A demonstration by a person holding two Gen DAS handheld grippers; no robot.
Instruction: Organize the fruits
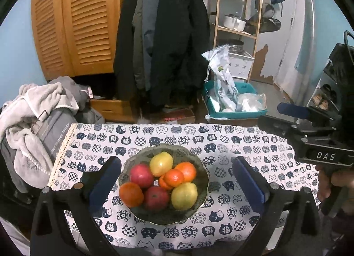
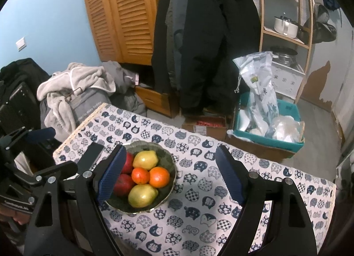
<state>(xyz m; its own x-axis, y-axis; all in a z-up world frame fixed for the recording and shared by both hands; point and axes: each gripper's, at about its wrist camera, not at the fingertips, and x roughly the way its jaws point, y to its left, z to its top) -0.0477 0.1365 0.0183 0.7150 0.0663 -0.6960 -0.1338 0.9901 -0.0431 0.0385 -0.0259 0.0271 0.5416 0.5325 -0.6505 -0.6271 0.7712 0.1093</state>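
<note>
left gripper (image 1: 174,180) wide open and empty, fruit bowl (image 1: 132,163) below between its fingers; right gripper (image 2: 170,172) open, empty, bowl by its left finger (image 2: 110,174).

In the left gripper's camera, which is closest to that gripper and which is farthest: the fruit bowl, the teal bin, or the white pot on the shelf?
1. Fruit bowl: on the table, between the open left gripper's fingers in the picture.
2. Teal bin: on the floor past the table's far edge, right.
3. White pot: on the wooden shelf, upper right.

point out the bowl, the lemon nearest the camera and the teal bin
bowl (image 1: 168,218), left wrist view, bare near wall
near lemon (image 1: 184,195), left wrist view, middle of its skin
teal bin (image 2: 265,142), right wrist view, front wall
</note>
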